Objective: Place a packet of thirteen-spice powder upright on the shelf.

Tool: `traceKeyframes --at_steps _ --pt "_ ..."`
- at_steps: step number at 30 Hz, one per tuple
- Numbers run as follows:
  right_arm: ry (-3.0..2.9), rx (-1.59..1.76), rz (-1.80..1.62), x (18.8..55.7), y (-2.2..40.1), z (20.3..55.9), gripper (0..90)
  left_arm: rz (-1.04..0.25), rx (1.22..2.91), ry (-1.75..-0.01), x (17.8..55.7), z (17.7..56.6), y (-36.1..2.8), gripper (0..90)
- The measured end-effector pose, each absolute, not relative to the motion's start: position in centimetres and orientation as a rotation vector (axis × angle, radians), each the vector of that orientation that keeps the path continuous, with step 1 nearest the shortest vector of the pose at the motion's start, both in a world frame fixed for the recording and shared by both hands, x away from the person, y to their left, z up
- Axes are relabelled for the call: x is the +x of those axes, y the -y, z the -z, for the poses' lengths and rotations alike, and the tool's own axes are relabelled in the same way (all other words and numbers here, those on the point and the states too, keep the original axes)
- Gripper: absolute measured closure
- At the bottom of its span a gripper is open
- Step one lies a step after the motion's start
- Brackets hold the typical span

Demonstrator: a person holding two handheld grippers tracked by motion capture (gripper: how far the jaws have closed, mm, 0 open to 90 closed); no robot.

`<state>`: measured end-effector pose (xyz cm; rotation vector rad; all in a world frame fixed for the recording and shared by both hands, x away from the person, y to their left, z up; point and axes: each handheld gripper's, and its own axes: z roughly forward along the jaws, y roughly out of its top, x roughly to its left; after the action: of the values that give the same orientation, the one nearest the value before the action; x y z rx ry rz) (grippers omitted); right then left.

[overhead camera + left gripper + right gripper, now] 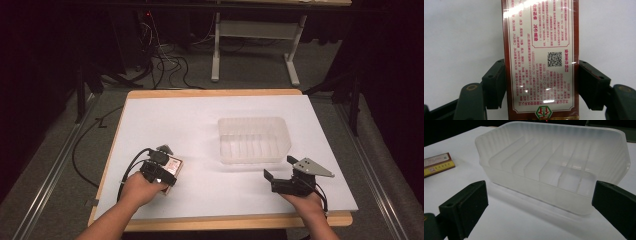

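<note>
Two black pads of left gripper (541,86) flanking flat red printed box (541,57) lengthwise, seemingly just short of touching; right gripper (539,207) spread wide.

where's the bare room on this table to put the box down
Most of the white table is bare: the far-left stretch behind the box, and the near middle between the left gripper and right gripper. The clear bin crowds the centre-right.

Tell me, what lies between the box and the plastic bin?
Nothing: in the high view, only bare white table separates the box from the plastic bin.
</note>
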<state>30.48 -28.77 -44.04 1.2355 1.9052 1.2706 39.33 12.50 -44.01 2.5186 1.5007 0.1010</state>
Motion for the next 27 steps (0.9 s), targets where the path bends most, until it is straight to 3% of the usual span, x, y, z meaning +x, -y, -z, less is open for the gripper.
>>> traceKeyframes --at_steps 13,27 --pt "-1.905 1.236 -1.271 30.5 28.7 44.0 0.8 -0.188 2.511 -1.368 38.2 43.3 -12.3 32.4" --pt "-1.906 1.233 -1.268 30.5 28.6 44.1 1.3 -0.314 2.281 -1.222 37.2 42.2 -13.0 32.4"
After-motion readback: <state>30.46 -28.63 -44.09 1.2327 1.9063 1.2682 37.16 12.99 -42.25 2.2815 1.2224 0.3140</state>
